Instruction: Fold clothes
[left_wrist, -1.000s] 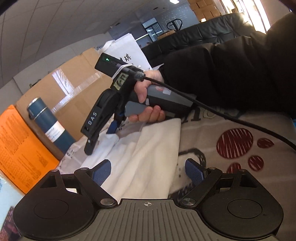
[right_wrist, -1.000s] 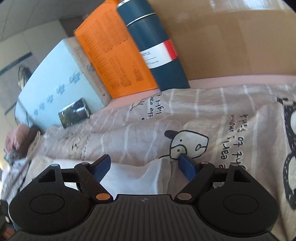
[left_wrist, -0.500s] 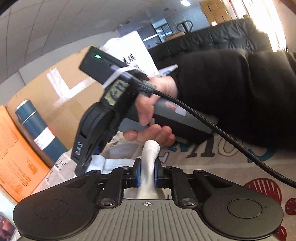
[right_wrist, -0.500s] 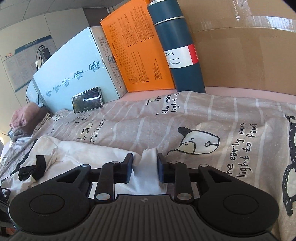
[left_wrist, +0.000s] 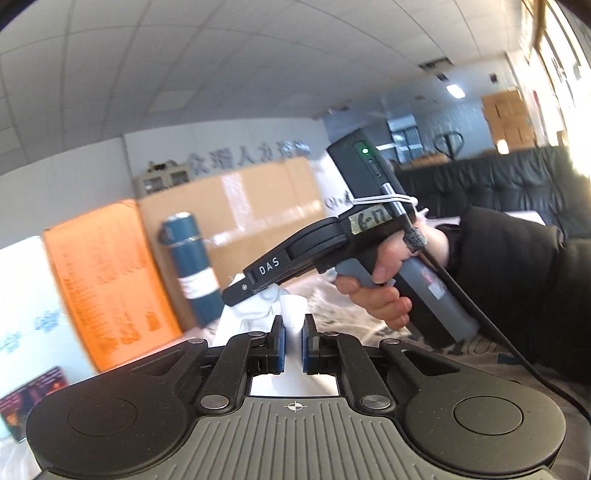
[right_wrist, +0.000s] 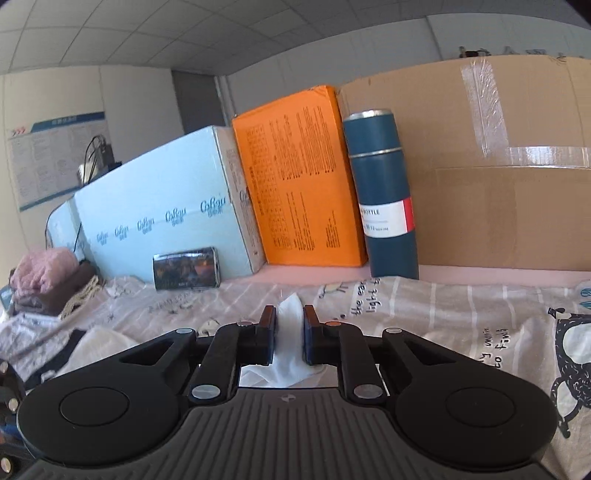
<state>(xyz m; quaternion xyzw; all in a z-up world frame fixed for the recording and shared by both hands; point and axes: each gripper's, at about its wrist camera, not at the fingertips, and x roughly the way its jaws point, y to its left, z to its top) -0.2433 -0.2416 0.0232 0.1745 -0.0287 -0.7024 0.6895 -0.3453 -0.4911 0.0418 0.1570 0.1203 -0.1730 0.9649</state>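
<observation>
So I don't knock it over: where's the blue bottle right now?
In the right wrist view the blue bottle stands upright at the back, right of centre, between the orange box and the cardboard box.

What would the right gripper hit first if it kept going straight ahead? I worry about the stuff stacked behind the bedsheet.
Probably the orange box, perhaps the blue bottle beside it; depth is unclear. The right gripper is closing on white cloth.
</observation>
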